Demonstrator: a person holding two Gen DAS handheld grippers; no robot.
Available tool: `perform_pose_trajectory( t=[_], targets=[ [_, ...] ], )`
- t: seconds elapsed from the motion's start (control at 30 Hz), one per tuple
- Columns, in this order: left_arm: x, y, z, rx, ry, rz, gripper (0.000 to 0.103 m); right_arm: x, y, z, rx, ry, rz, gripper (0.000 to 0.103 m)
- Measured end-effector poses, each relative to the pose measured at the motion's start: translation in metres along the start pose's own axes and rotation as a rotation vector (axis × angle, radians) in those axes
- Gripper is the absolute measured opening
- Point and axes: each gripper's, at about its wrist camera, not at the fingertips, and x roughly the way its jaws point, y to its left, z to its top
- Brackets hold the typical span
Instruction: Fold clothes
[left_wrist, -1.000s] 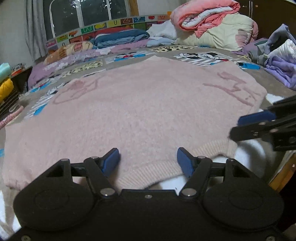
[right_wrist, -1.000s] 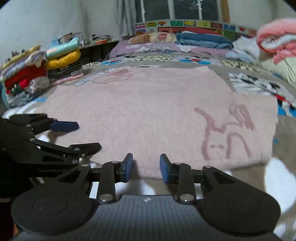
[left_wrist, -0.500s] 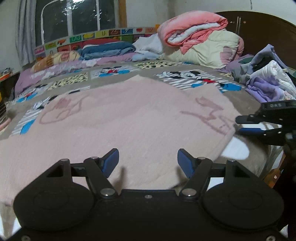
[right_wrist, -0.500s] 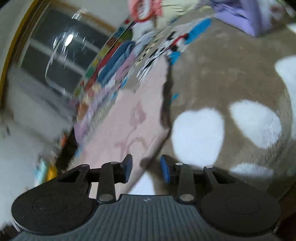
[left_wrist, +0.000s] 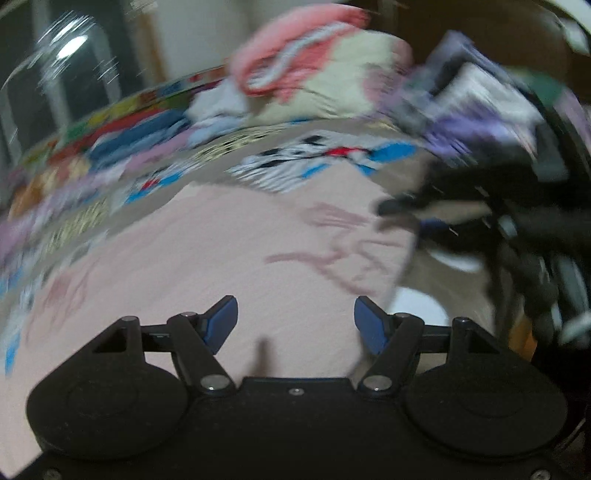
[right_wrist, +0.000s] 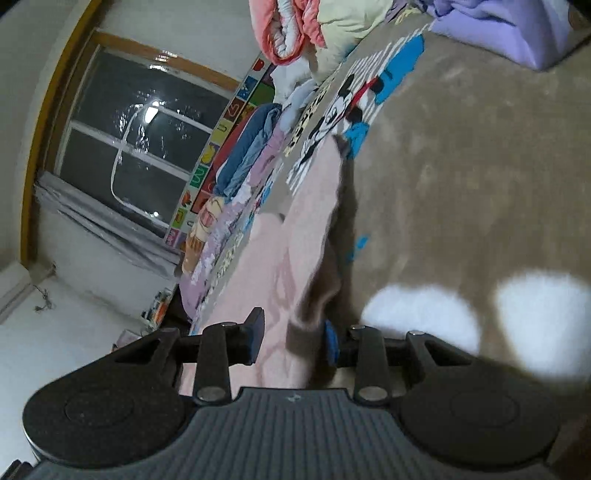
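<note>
A pale pink sweater (left_wrist: 229, 266) with a darker pink drawing lies spread flat on the bed. My left gripper (left_wrist: 295, 321) is open and empty, hovering over the sweater's near part; this view is blurred. My right gripper (right_wrist: 291, 339) is rolled on its side, open, with its jaws either side of the sweater's right edge (right_wrist: 310, 280). It also shows in the left wrist view (left_wrist: 424, 218) as a dark blur at the sweater's right side.
The bed has a brown blanket with white hearts (right_wrist: 443, 184) and a cartoon-print sheet (left_wrist: 314, 155). Rolled quilts (left_wrist: 317, 70) and purple clothes (right_wrist: 498, 29) are piled at the far right. A window (right_wrist: 140, 147) is behind the bed.
Both grippers have left the sweater's near hem. The right gripper rolled sideways and moved to the sweater's right edge. The left gripper lifted and swung right, still open.
</note>
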Motion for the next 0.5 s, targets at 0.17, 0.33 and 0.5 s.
perform_pose_trajectory(
  t=[0.17, 0.33, 0.5],
  targets=[
    [0.023, -0.043, 0.012, 0.189, 0.004, -0.018, 0.069, 0.001, -0.005, 0.005, 0.013, 0.049, 0.032, 0.035],
    [0.033, -0.053, 0.014, 0.251, 0.026, -0.027, 0.069, 0.003, 0.0, 0.003, -0.034, 0.09, 0.031, 0.035],
    [0.025, -0.035, 0.001, 0.209, 0.059, 0.006, 0.069, 0.007, 0.012, -0.003, -0.109, 0.079, -0.002, 0.03]
  ],
)
